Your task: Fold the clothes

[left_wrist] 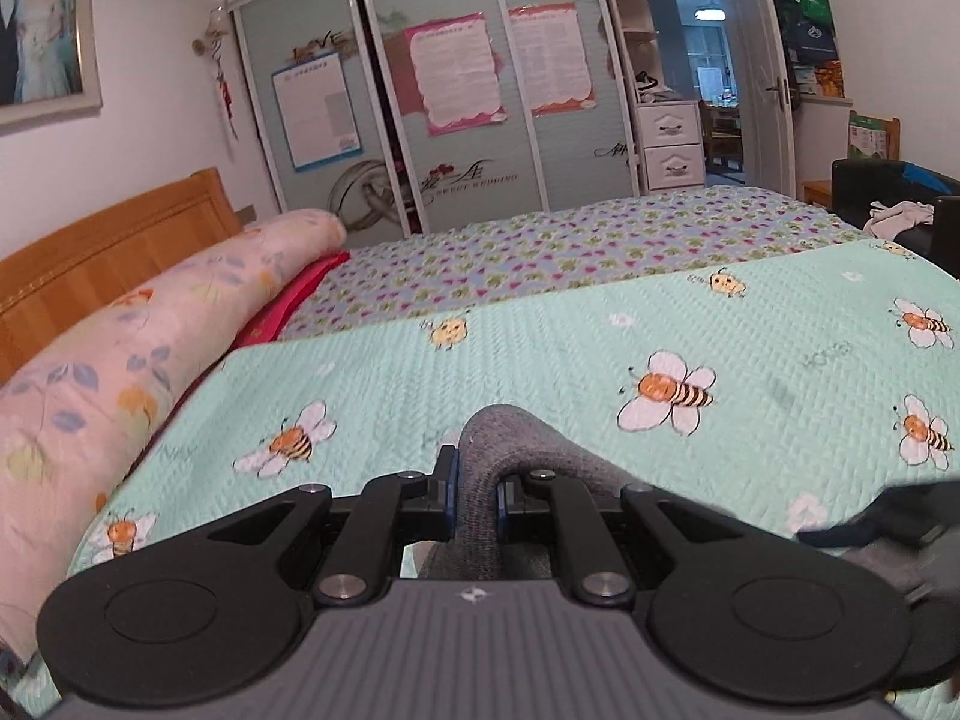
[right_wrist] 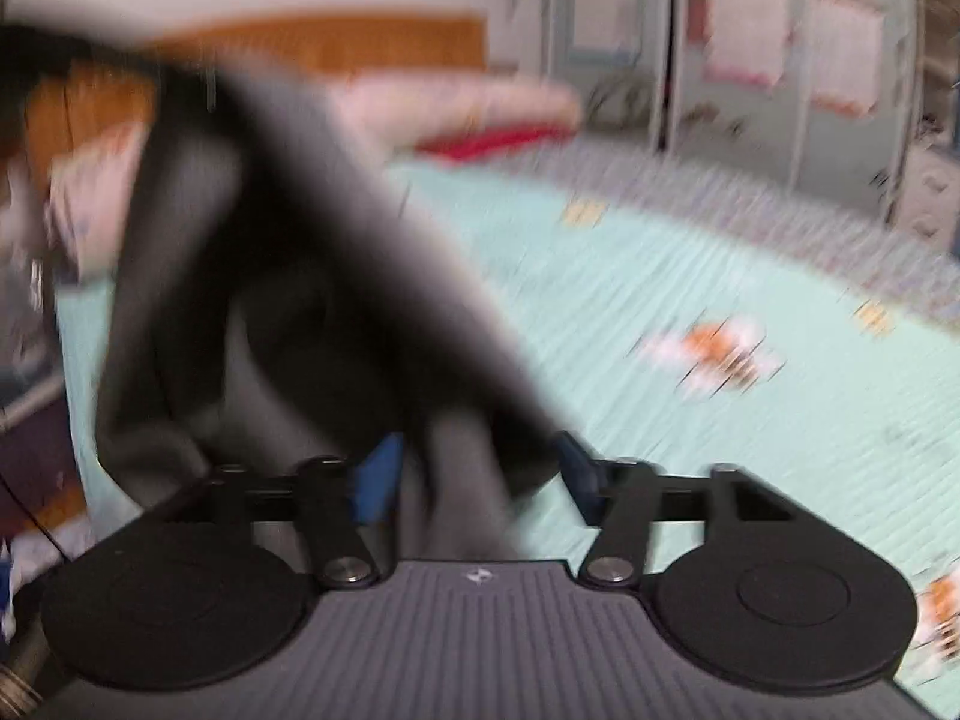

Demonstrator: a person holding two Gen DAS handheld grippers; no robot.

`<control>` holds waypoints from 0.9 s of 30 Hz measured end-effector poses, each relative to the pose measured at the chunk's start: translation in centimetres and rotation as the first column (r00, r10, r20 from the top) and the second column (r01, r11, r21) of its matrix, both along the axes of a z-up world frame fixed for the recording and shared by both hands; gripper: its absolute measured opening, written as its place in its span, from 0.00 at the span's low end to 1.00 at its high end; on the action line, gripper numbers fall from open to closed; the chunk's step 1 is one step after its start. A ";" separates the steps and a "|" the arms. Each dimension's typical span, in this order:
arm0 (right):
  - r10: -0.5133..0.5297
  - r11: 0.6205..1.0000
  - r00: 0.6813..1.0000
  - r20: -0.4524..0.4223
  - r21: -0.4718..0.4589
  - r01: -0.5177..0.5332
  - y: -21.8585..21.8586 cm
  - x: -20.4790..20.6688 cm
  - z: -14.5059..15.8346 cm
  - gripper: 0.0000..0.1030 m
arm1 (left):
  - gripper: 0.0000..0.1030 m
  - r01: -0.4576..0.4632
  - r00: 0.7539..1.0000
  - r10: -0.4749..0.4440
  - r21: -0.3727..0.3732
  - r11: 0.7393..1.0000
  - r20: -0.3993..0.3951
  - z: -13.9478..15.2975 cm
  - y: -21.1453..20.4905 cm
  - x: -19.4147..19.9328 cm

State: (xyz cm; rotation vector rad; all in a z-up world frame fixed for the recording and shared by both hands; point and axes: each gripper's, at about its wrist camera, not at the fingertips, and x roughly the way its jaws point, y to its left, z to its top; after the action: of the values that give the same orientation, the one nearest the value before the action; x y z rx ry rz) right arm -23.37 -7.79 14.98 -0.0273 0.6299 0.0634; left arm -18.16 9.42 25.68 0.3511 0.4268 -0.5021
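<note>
- Left hand-held gripper (left_wrist: pixel 477 489): black linkage arms, silver pivot screws, two round black discs either side.
- Its fingers (left_wrist: pixel 447 483) carry blue pads.
- Grey ribbed housing between the discs, with a small white logo.
- Right hand-held gripper (right_wrist: pixel 474 477): same black links, silver screws, blue pads, ribbed grey body, blurred.

I see 1 grey knit garment (left_wrist: pixel 480 480) bunched into a thick fold and lifted off the mint bee-print bedspread (left_wrist: pixel 540 348). From my right wrist camera the same garment (right_wrist: pixel 288 276) hangs as a dark, motion-blurred drape slanting up to the left, its shape unclear.
</note>
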 end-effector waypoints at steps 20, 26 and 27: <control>-0.175 0.925 0.929 0.327 -0.269 0.269 -1.0 0.7 10.4 0.06 | 0.12 0.039 0.986 -0.029 -0.060 0.997 0.162 6.0 -0.9 4.6; -0.115 0.881 0.853 0.510 -0.344 0.325 -1.8 -1.9 19.8 0.06 | 0.14 0.079 0.962 -0.057 -0.073 0.994 0.266 11.7 -1.2 5.0; -0.067 0.879 0.842 0.535 -0.367 0.303 -2.1 -2.7 21.2 0.06 | 0.15 0.090 0.965 -0.068 -0.079 0.993 0.252 11.8 -0.8 5.2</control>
State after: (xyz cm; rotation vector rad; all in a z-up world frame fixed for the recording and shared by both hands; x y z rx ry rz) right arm -26.08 -9.94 36.16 -0.4116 0.0965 -0.2794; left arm -13.00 8.58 37.49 0.3405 0.1462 -0.5457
